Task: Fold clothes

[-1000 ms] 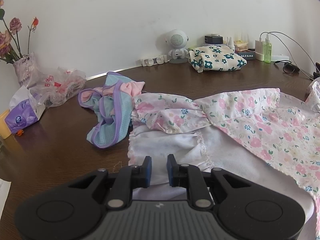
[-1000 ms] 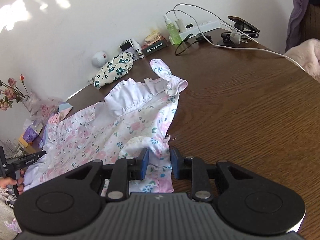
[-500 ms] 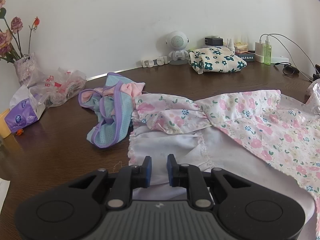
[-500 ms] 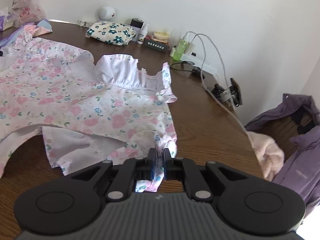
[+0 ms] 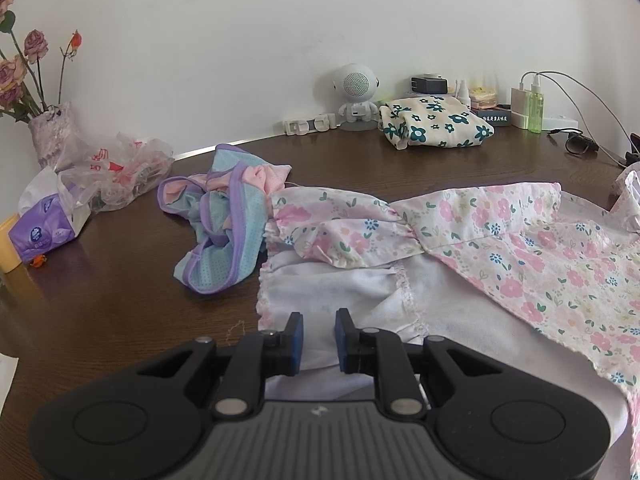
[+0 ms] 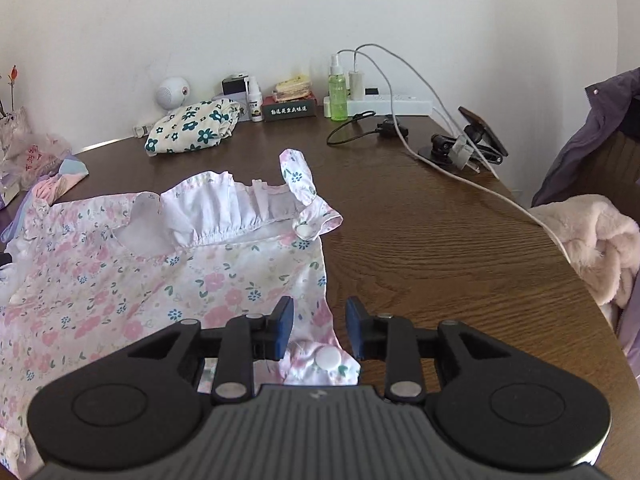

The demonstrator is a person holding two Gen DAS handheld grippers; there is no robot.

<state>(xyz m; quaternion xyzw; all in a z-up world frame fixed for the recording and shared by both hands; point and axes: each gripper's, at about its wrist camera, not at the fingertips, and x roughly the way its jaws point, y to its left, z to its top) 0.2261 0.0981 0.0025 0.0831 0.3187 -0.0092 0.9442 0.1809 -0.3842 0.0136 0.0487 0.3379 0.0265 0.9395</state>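
A pink floral dress [image 5: 500, 240] with white lining lies spread on the brown table [image 6: 420, 260]. My left gripper [image 5: 319, 344] rests over the white lining at the hem. Its jaws stand narrowly apart, both blue pad faces bare, with cloth lying flat between them. In the right wrist view the dress [image 6: 160, 280] shows its white ruffled collar. My right gripper [image 6: 320, 328] is at the near shoulder strap [image 6: 328, 360], which bears a white button. Its jaws are opening and the strap lies loose between them, untouched by the pads.
A crumpled teal and purple garment [image 5: 224, 232] lies left of the dress. A folded cream floral garment [image 6: 192, 128] sits by the wall with a speaker [image 5: 356, 96], bottles, a power strip [image 6: 392, 104] and cables. Tissues [image 5: 44, 228] sit left; pink fleece [image 6: 596, 240] hangs off the right edge.
My right gripper closed on the buttoned strap half a second ago, rolled and shifted with it, and has now let it go. The left gripper has stayed still.
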